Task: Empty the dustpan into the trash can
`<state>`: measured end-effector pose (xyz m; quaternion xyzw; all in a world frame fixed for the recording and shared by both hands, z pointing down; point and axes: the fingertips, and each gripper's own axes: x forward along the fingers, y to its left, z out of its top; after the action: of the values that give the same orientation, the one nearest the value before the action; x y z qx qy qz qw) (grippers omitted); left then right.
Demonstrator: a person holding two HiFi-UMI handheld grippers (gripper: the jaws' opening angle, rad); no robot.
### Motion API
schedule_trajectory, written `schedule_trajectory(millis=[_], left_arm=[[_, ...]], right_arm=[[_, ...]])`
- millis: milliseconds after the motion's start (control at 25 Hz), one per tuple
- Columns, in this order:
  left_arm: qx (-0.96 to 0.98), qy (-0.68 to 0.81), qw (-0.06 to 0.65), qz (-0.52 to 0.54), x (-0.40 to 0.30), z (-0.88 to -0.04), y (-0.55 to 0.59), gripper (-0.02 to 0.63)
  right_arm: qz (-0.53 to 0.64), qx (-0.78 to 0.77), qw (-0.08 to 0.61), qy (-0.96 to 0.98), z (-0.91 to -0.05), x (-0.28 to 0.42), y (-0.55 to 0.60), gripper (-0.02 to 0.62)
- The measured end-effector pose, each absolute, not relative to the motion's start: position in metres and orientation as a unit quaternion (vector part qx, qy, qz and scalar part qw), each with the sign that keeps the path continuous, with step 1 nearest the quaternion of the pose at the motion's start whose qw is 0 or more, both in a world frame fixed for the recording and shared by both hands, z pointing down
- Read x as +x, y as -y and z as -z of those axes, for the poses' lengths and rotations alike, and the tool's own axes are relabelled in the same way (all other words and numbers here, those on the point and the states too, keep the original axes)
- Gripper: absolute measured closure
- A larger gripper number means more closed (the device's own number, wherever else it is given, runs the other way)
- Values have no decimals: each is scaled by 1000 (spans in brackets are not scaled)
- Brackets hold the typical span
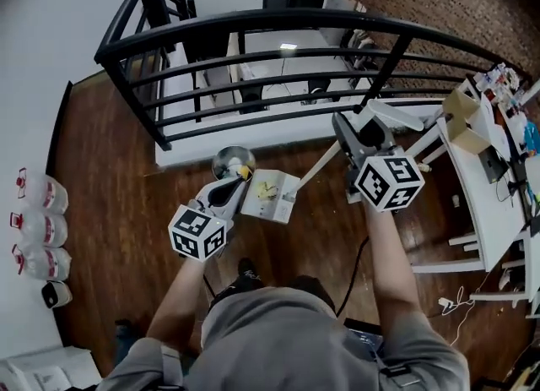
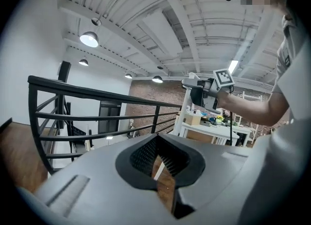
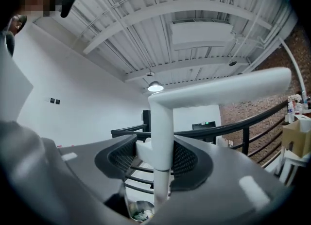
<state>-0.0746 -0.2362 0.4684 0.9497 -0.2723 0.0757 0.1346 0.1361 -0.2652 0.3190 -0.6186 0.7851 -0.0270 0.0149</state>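
A white dustpan [image 1: 270, 196] with a few scraps in it hangs just right of the round silver trash can [image 1: 234, 163]. Its long white handle [image 1: 318, 168] runs up to my right gripper [image 1: 353, 138]. In the right gripper view the gripper [image 3: 155, 158] is shut on the handle [image 3: 163, 122], which bends sideways above the pads. The can [image 3: 140, 213] shows far below. My left gripper [image 1: 229, 185] sits by the can's near rim, left of the pan. In the left gripper view its tips [image 2: 158, 146] meet with nothing between them, and the right gripper [image 2: 206, 93] shows beyond.
A black metal railing [image 1: 278, 22] curves across just beyond the can, with a drop to a lower floor behind it. A white table [image 1: 481, 187] with clutter and a cardboard box [image 1: 462, 115] stands at the right. Several plastic jugs [image 1: 34, 229] line the left wall.
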Motion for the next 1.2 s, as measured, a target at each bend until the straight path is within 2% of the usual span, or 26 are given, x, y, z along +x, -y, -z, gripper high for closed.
schedule_trajectory(millis=[520, 720, 1200], left_arm=[[928, 331, 160, -65, -150, -477, 312, 600], [921, 344, 170, -65, -144, -484, 329, 600], [907, 384, 160, -73, -113, -475, 375, 600]], right_arm=[[59, -585, -32, -808, -344, 57, 387, 398], [56, -569, -43, -819, -347, 44, 422, 397], [59, -542, -24, -838, -349, 63, 513, 400]])
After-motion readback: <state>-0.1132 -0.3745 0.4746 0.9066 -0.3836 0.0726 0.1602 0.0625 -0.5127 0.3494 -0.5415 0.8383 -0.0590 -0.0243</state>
